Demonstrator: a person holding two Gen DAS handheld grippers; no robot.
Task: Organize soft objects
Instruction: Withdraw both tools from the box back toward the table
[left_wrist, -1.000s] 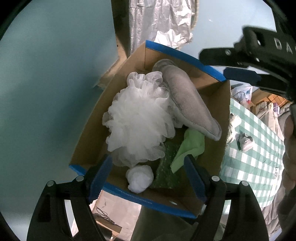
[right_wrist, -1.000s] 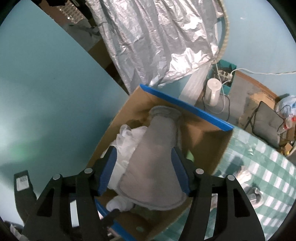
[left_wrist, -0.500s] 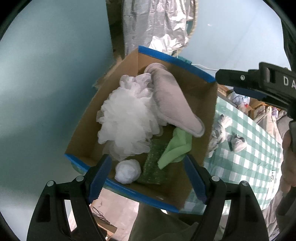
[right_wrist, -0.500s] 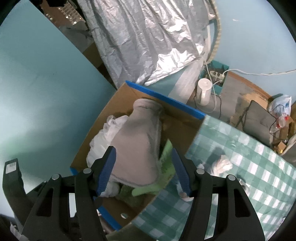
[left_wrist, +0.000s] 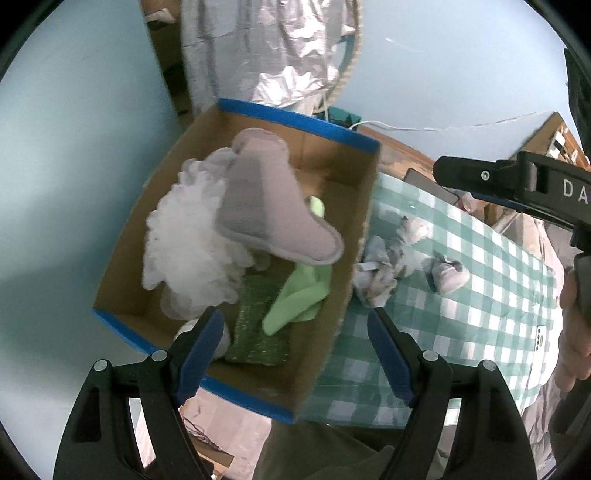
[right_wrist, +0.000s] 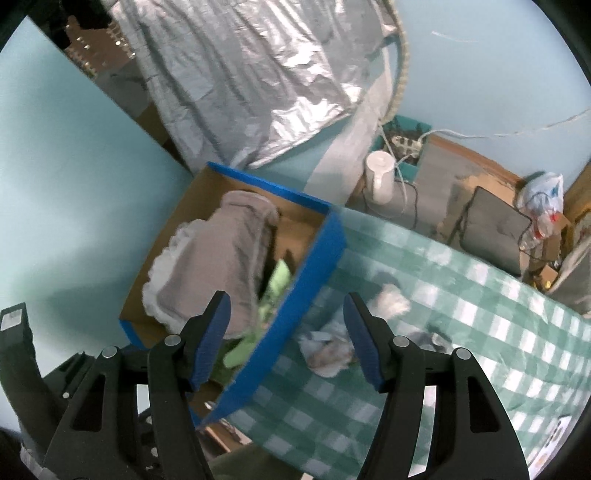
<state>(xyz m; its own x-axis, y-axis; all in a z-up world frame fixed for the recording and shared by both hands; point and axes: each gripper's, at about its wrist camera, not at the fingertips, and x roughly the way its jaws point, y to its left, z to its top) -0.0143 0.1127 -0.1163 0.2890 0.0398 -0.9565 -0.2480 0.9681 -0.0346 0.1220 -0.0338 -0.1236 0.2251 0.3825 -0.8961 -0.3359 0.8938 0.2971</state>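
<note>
Checked counter bore rags at five o'clock of box; both tongs were held wide, empty; rags should be pinched centrally.

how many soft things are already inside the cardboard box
5 visible: a grey plush slipper lying on a white mesh bath pouf, a light green cloth, a dark green scouring pad, and a small white ball behind the left gripper. More may be buried.

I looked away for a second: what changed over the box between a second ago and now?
The right gripper, open around the grey slipper a second ago, has drawn back toward the checked cloth. The left gripper also shifted that way. Both stay open; the box contents lie unchanged.
</note>
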